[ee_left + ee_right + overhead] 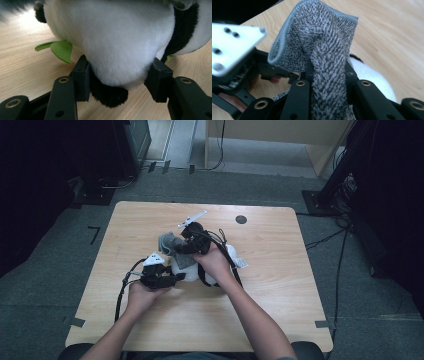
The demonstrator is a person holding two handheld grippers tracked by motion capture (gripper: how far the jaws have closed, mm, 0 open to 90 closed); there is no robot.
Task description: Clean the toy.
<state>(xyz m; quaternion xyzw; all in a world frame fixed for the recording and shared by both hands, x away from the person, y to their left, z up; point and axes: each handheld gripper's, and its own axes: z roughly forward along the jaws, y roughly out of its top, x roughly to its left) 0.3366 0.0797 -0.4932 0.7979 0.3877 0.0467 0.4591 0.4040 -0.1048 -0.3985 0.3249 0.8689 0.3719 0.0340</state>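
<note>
Each hand-held gripper is a black unit. The left hand-held gripper (172, 276) carries a white three-cornered plate on top and trails a black cable. The right hand-held gripper (177, 251) carries a matching pale plate with dark screw heads and trails black cables over the wrist. Both have matte black jaw arms with brass-coloured ringed holes and blocky black fingers (82, 77). The person's forearms are bare, with no sleeves visible.

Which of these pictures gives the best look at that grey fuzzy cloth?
The right gripper view: the grey cloth stands close up, pinched between that gripper's black jaws, its hemmed edge and nubbly weave plain. The high view shows it small, beside the right gripper over the plush panda. The left gripper view has the panda's body.
</note>
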